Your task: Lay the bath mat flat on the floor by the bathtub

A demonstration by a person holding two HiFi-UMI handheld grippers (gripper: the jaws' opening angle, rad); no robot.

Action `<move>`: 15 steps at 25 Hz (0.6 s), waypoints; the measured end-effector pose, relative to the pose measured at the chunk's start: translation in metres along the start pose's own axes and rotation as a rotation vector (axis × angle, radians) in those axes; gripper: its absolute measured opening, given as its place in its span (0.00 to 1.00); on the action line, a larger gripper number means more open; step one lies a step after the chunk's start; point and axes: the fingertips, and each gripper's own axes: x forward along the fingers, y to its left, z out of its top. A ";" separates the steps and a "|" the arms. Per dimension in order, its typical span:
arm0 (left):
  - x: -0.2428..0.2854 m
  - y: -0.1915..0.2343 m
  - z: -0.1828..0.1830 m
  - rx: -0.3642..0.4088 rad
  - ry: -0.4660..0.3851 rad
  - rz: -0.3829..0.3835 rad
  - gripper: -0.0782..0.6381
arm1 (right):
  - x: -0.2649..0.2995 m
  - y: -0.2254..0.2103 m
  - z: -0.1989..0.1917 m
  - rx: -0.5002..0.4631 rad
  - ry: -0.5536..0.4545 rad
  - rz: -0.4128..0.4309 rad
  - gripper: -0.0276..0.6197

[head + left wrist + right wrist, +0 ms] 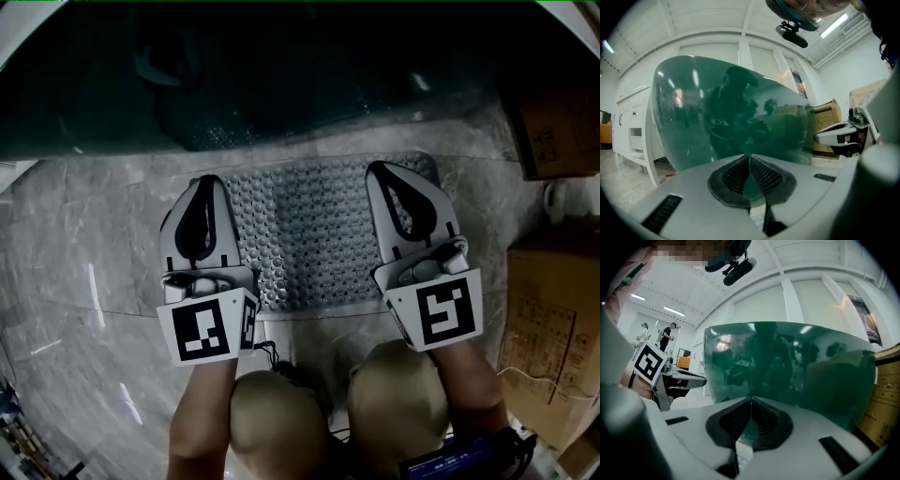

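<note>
- Head view: the grey, studded bath mat [309, 234] lies flat on the marble floor [84, 281], its far edge just beside the dark green bathtub [281, 84].
- Head view: the left gripper [208, 180] lies over the mat's left edge and the right gripper [380, 169] over its right part, both pointing at the tub. The person's knees [281, 422] are near the mat's near edge, and cardboard boxes [553, 328] stand at the right.
- Left gripper view: the jaws are clenched, tips meeting, with only the tub's glossy side showing beyond them. A white cabinet [633, 136] stands to the left and the right gripper shows at the right edge.
- Right gripper view: these jaws are also pressed together at the tips, facing the tub. A pale, textured patch in the gap below the tips is probably the mat, though it is too blurred to be sure. The left gripper's marker cube shows at the left.
</note>
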 end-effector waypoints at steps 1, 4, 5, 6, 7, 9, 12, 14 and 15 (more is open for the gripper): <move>0.000 -0.002 0.001 -0.001 -0.002 -0.003 0.16 | 0.000 0.001 0.001 0.002 -0.005 0.001 0.08; 0.001 -0.005 0.000 -0.006 -0.001 -0.008 0.16 | 0.002 0.000 0.002 0.003 -0.006 0.003 0.08; 0.001 -0.005 0.000 -0.006 0.000 -0.008 0.16 | 0.002 0.000 0.001 0.002 -0.002 0.005 0.07; 0.001 -0.005 0.000 -0.007 -0.001 -0.005 0.16 | 0.002 0.000 0.000 0.001 0.003 0.009 0.07; 0.002 -0.004 0.000 -0.010 -0.001 -0.002 0.16 | 0.003 0.001 -0.001 0.002 0.005 0.013 0.07; 0.003 -0.002 0.001 -0.013 -0.002 0.006 0.16 | 0.005 0.004 -0.001 0.011 0.000 0.019 0.07; 0.004 -0.002 0.001 -0.014 0.000 0.011 0.16 | 0.008 0.005 -0.001 0.022 -0.008 0.023 0.07; 0.005 -0.002 0.000 -0.014 0.003 0.014 0.16 | 0.008 0.005 -0.001 0.022 -0.011 0.028 0.07; 0.005 -0.002 0.000 -0.013 0.004 0.016 0.16 | 0.009 0.006 -0.001 0.025 -0.013 0.030 0.07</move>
